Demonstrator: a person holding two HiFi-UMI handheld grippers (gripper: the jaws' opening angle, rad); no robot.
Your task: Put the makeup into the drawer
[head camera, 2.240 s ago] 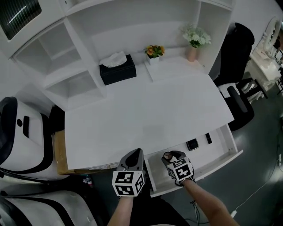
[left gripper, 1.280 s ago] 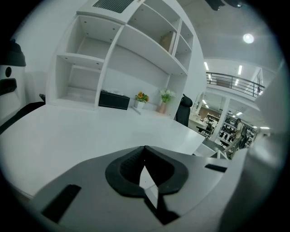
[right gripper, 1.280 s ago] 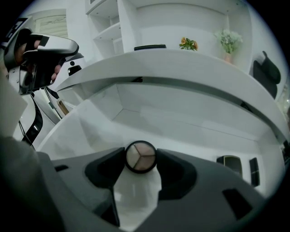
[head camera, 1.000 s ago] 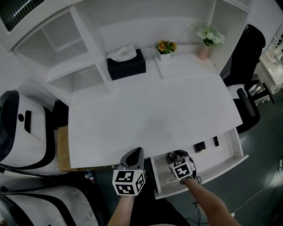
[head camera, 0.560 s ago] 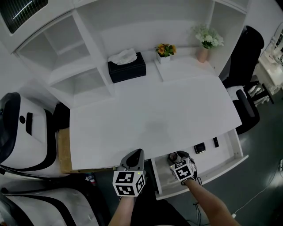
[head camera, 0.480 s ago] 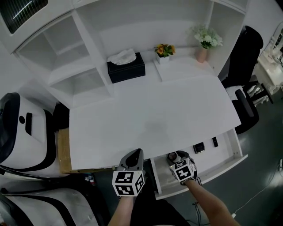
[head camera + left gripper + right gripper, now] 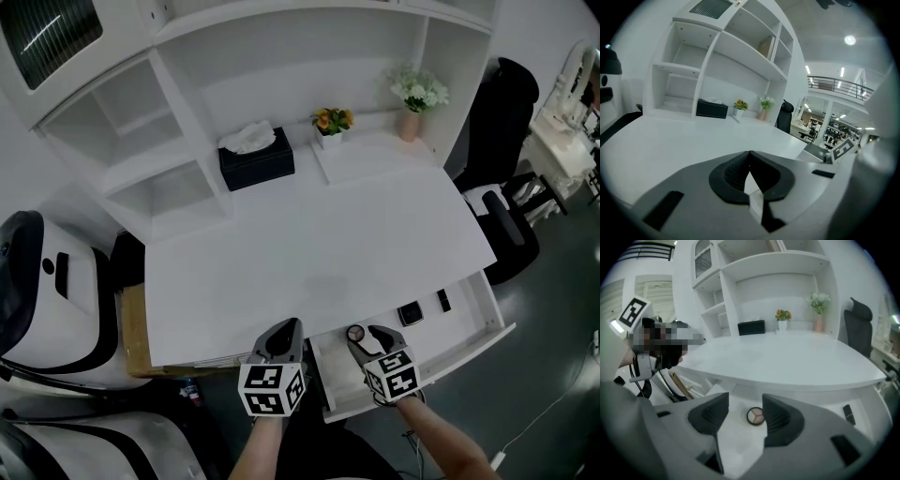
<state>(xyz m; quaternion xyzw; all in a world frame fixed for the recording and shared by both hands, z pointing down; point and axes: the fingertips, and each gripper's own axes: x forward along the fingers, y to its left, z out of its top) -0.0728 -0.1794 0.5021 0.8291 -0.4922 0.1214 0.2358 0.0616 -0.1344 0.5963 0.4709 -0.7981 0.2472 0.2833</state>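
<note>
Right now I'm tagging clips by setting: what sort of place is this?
Probably a vanity corner staged in a large hall: white desk with tissue box and potted flowers, makeup in its open drawer, a railed gallery beyond.

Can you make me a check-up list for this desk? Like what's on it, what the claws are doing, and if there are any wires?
Surface: white desk, top mostly bare; its drawer is pulled open.
Job's things: round compact, square black compact and small black stick all lie in the drawer.
Clutter: black tissue box, orange flowers and white flowers in a pink vase, along the desk's back.
Grippers: left claw shut, empty, at the desk's front edge; right claw open, empty, above the round compact.
Cables: thin white cable on the floor, at the right.
Surroundings: white shelves behind the desk, black chair at the right.
</note>
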